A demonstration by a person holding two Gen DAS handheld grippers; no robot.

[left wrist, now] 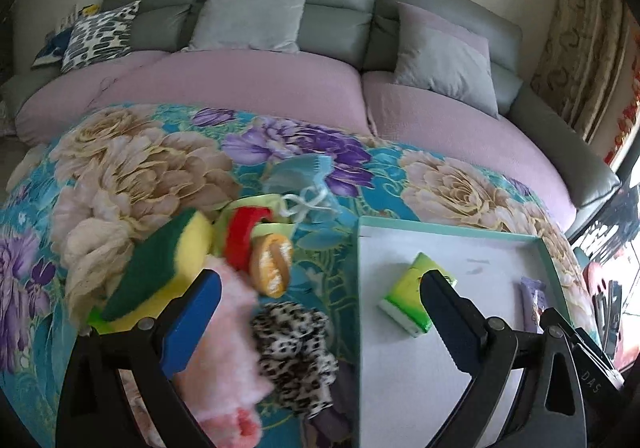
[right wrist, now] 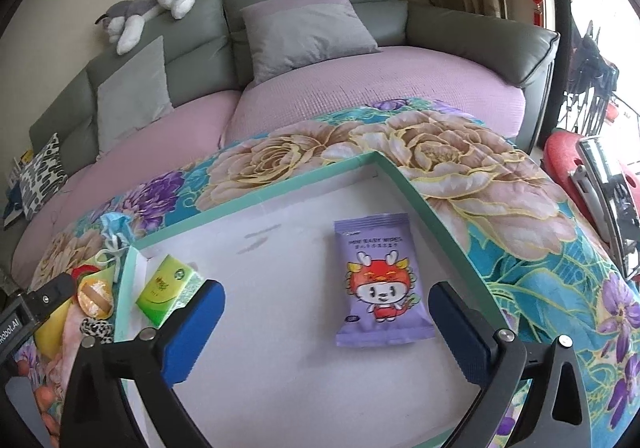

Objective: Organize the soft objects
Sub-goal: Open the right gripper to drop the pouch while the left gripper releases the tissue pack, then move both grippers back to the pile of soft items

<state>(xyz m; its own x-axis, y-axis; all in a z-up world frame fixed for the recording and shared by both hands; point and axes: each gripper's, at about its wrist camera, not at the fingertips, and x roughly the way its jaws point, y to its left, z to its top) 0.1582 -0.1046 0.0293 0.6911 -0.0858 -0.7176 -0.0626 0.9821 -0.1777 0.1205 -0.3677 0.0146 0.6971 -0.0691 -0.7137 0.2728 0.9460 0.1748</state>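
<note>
Your left gripper (left wrist: pixel 320 284) (wide open, empty) hangs nearest the pink fluffy piece (left wrist: pixel 228 344), lying lengthwise beside its left finger.

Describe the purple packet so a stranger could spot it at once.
Find the shallow white tray with a teal rim on the floral blanket. The flat purple wipes packet lies inside it, printed with a red cartoon dragon; its only tray neighbour is a small green tissue pack.
</note>
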